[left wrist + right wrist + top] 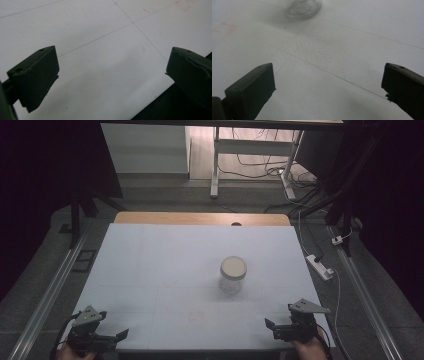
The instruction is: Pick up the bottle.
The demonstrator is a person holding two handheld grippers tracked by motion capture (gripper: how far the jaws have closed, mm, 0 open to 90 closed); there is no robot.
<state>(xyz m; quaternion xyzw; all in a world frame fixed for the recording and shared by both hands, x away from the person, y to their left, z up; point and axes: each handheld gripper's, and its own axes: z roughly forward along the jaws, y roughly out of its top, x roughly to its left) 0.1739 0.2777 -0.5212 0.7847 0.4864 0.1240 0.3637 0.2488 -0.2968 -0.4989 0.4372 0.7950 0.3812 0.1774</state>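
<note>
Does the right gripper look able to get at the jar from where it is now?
Probably yes. The right gripper is open, and only bare table lies between it and the upright, lidded jar.

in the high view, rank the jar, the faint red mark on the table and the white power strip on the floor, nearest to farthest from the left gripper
From the left gripper:
1. red mark, on the table toward the middle of the near edge
2. jar, right of centre
3. power strip, on the floor off the table's right edge

clear glass jar (pixel 233 281) with a beige lid (pixel 233 267), white table (pixel 150 270), black grippers.
</note>
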